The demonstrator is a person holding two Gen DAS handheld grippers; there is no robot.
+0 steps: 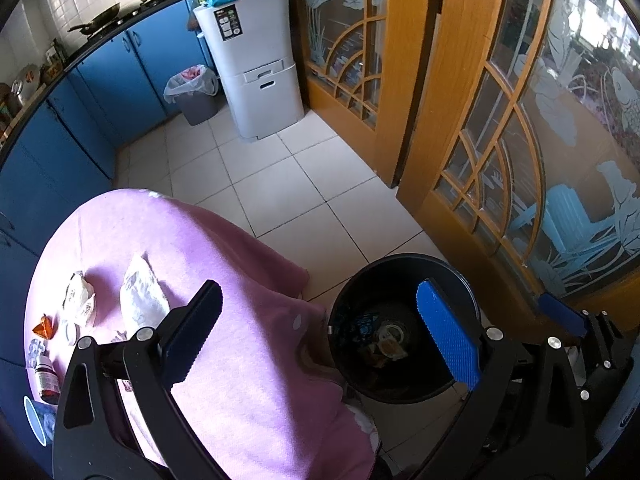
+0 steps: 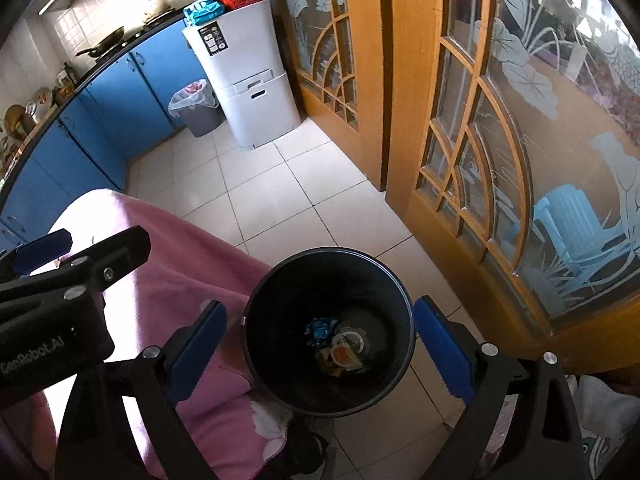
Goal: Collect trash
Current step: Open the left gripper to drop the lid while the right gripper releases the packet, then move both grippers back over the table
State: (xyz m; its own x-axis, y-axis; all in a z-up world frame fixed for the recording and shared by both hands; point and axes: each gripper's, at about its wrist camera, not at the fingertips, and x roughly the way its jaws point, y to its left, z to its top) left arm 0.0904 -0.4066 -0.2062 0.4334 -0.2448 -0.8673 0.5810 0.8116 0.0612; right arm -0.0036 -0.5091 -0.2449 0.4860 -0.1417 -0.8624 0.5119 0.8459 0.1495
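Note:
A black round trash bin (image 1: 344, 312) stands on the tiled floor beside a table with a pink cloth (image 1: 240, 360). It also shows in the right wrist view (image 2: 272, 292), with wrappers (image 2: 340, 352) at its bottom. My left gripper (image 1: 320, 332) is open and empty above the table's edge and the bin. My right gripper (image 2: 320, 344) is open and empty, right above the bin's mouth. On the cloth lie a white wrapper (image 1: 140, 300), a crumpled packet (image 1: 80, 300), an orange scrap (image 1: 43, 327) and a small brown bottle (image 1: 46, 380).
Wooden glass-paned doors (image 1: 500, 140) stand to the right. A white cabinet (image 1: 256, 64) and a grey bin with a bag (image 1: 196, 96) stand at the back, next to blue kitchen cupboards (image 1: 100, 72). The left gripper's body (image 2: 52, 312) shows at the right wrist view's left.

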